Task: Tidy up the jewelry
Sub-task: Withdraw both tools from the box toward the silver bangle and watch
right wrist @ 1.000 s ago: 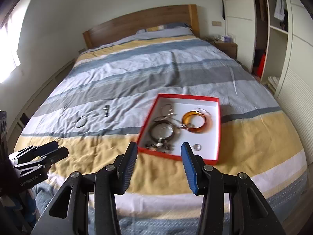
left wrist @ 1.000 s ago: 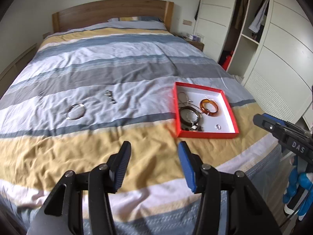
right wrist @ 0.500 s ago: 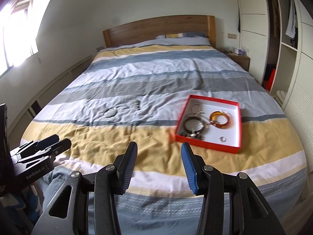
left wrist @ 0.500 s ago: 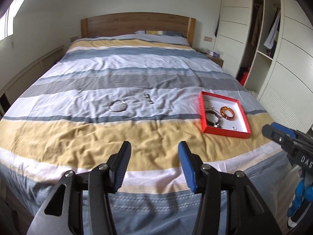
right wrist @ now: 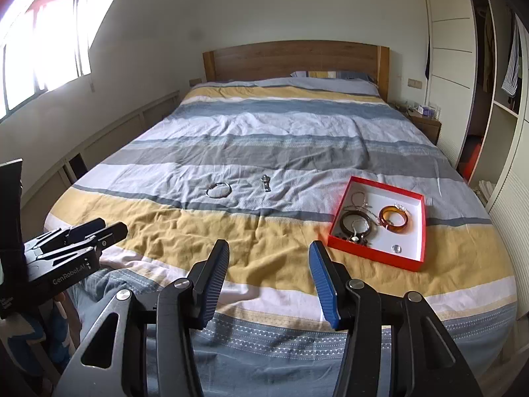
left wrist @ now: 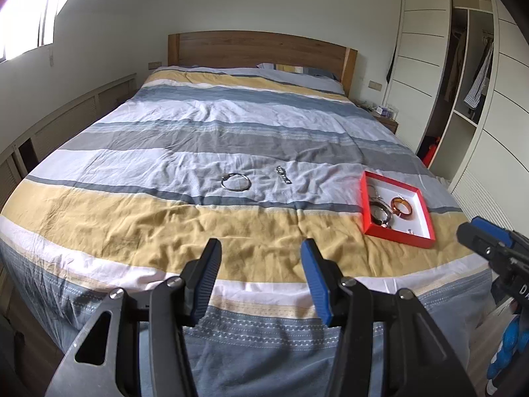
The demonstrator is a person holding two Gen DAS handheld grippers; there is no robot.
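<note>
A red box (left wrist: 425,203) (right wrist: 420,228) with a white inside lies on the striped bed, right of middle. It holds an amber bangle (right wrist: 393,219), a dark bangle (right wrist: 356,224), chains and a small clear piece (right wrist: 395,248). A silver bangle (left wrist: 236,181) (right wrist: 218,190) and a small silver watch (left wrist: 283,175) (right wrist: 265,182) lie loose on the cover to the box's left. My left gripper (left wrist: 261,278) and right gripper (right wrist: 268,274) are both open and empty, held off the foot of the bed, well short of the jewelry.
The bed (right wrist: 281,152) fills the room's middle, with a wooden headboard (right wrist: 291,59) at the far end. A white wardrobe (right wrist: 456,66) with open shelves stands on the right. Low wall cabinets (left wrist: 59,125) run on the left. A nightstand (right wrist: 426,122) is at the far right.
Both grippers have pulled back and away from the bed; the box and loose pieces look smaller and farther. Both stay open and empty.
</note>
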